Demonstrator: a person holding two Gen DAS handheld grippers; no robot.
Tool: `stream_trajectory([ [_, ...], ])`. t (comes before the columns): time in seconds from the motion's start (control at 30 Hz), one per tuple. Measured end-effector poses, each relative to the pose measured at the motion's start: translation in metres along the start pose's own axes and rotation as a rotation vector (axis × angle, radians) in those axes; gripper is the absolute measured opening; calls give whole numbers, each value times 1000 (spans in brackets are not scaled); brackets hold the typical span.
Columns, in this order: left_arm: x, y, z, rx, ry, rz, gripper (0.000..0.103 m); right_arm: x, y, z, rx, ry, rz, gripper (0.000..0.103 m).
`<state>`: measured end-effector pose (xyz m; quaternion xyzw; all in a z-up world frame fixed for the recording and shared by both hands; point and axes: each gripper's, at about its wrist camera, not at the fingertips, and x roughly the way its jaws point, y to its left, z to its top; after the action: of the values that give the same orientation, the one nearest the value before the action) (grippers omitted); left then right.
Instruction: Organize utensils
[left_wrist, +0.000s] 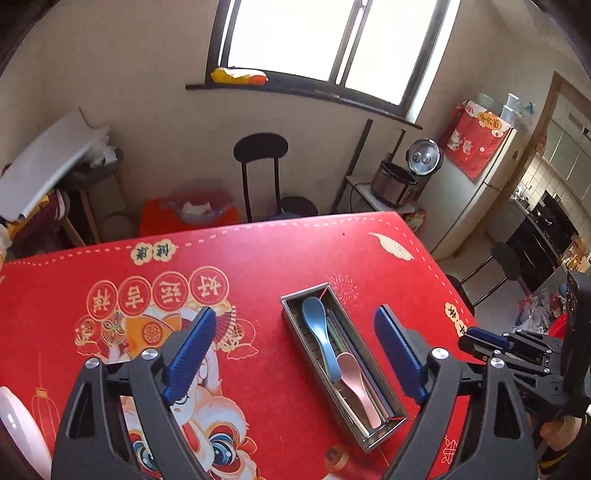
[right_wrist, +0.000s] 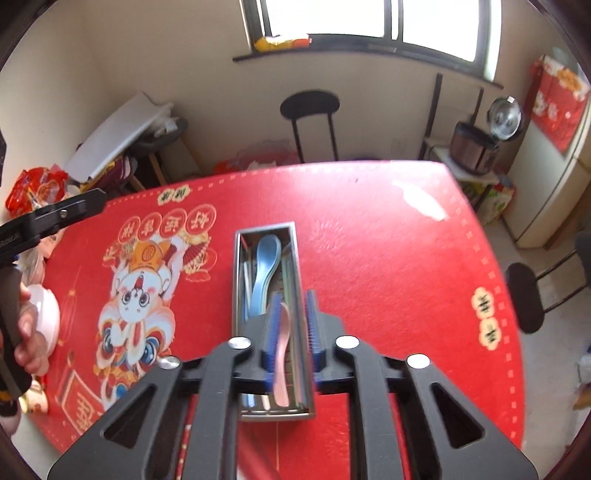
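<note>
The left gripper (left_wrist: 295, 354) stands wide apart above the table (left_wrist: 277, 258), nothing between its blue pads. The right gripper (right_wrist: 291, 325) is partly apart over the near end of the metal tray (right_wrist: 236, 280), its pads not pressing anything. The tray lies towards the table's right edge. Inside it lie a blue spoon (left_wrist: 321, 332), a pink spoon (left_wrist: 356, 384) and chopsticks (left_wrist: 341, 332).

1. The desk (left_wrist: 295, 258) carried a red festive mat with a cartoon lion figure (right_wrist: 136, 295).
2. A metal utensil tray (left_wrist: 373, 435) lay on the mat, to the right of the lion.
3. A white bowl (right_wrist: 48, 314) sat left of the lion, at the desk's edge.
</note>
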<state>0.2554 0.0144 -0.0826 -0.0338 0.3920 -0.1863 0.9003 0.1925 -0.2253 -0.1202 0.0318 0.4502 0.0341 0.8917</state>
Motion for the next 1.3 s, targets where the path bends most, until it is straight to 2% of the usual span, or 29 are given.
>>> stream_trajectory([
  [0.03,-14,-1,1,8,-29,7,93,-17,1,0,-12,-48,-49,70],
  [0.07,-28,-2,2,18,-60,16,97,-33,3,-1,-20,-102,-92,77],
  [0.13,-53,-6,1,38,-115,36,97,-66,6,-3,-39,-202,-160,78],
  [0.17,-66,-9,0,51,-141,48,97,-77,8,-3,-47,-225,-199,86],
  [0.2,-76,-11,-1,61,-159,63,97,-90,10,-4,-44,-249,-237,86],
  [0.3,-104,-19,-7,78,-205,96,97,-125,11,-11,-5,-331,-275,87],
  [0.5,-136,-24,-21,41,-234,56,97,-178,20,-31,44,-458,-313,87],
  [0.6,-152,-29,-31,29,-256,64,97,-195,24,-43,68,-488,-296,87],
  [0.7,-165,-38,-40,45,-274,91,97,-205,25,-56,104,-496,-281,87],
  [0.8,-174,-49,-50,74,-292,120,97,-208,24,-66,144,-481,-313,87],
  [0.93,-181,-64,-64,108,-311,143,97,-209,20,-80,192,-467,-268,87],
  [1.13,-176,-72,-78,106,-286,148,97,-209,26,-88,186,-469,-325,87],
  [1.3,-171,-76,-80,114,-271,164,97,-207,27,-92,188,-454,-313,87],
])
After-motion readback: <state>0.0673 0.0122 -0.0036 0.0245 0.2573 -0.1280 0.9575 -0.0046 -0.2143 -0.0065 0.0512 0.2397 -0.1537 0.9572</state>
